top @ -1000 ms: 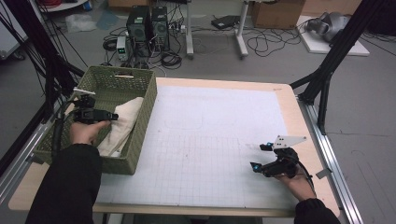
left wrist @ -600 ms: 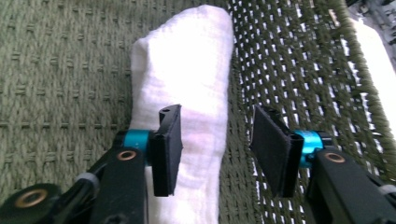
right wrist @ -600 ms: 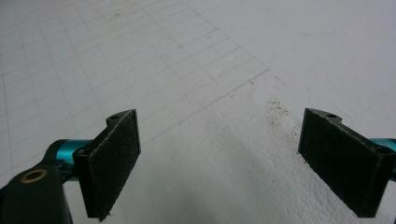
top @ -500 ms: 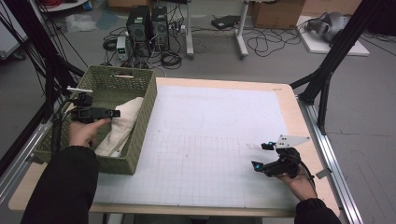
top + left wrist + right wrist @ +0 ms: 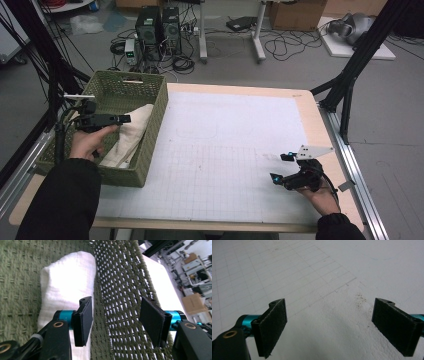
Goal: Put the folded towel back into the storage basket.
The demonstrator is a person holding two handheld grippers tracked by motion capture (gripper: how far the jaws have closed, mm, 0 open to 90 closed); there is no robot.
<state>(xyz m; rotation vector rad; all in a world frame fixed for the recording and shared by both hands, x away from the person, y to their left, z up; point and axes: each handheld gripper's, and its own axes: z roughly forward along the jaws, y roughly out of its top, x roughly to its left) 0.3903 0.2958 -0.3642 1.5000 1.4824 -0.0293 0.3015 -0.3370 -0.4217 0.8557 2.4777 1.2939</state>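
Left gripper hangs over the green woven basket at the table's left edge, jaws just been opening, now wide with nothing between the pads. The folded white towel lies inside the basket along its right wall, touching the weave. Right gripper sits low over the white grid mat near the front right corner, jaws wide, empty. Towel looks light, soft and floppy, not fragile; it'll sag and unfold if pinched by one layer. Best hold is probably across the thick folded end, through all layers. Basket walls are tall and close on the towel's right side, so come in from above and lift straight up. Mat is open for laying it down; table edges are near both hands.
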